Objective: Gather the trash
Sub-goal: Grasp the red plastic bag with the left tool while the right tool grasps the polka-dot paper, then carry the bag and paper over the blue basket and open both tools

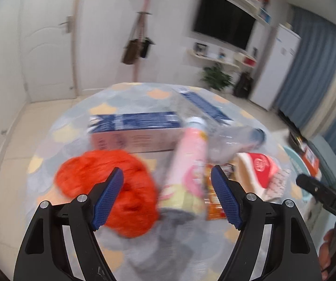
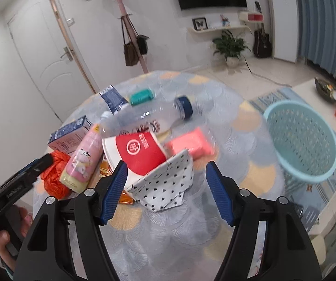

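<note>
- Both claws stand wide open and hold nothing: the left claw [image 1: 166, 196] hovers low in its frame over the pile, and the right claw [image 2: 166, 193] sits at lower centre of its own view.
- The trash is heaped at mid-frame on the round counter [image 2: 214, 222]; the teal basket [image 2: 303, 140] waits at right, off the counter's edge.
- The pink drink bottle [image 1: 191, 164] lies between the left claw's pads, leaning on an orange plastic bag [image 1: 111, 187]. Its round body could roll or squirt out if pinched off-centre.
- The left view is smeared by motion, so closing now risks a misjudged grip.
- The clear water bottle [image 2: 144, 119] rests across a red-and-white paper cup [image 2: 139, 152]; tugging anything beneath could send it rolling off the counter.
- The spotted paper [image 2: 165, 187] is thin and flat, and may slip or tear.
</note>
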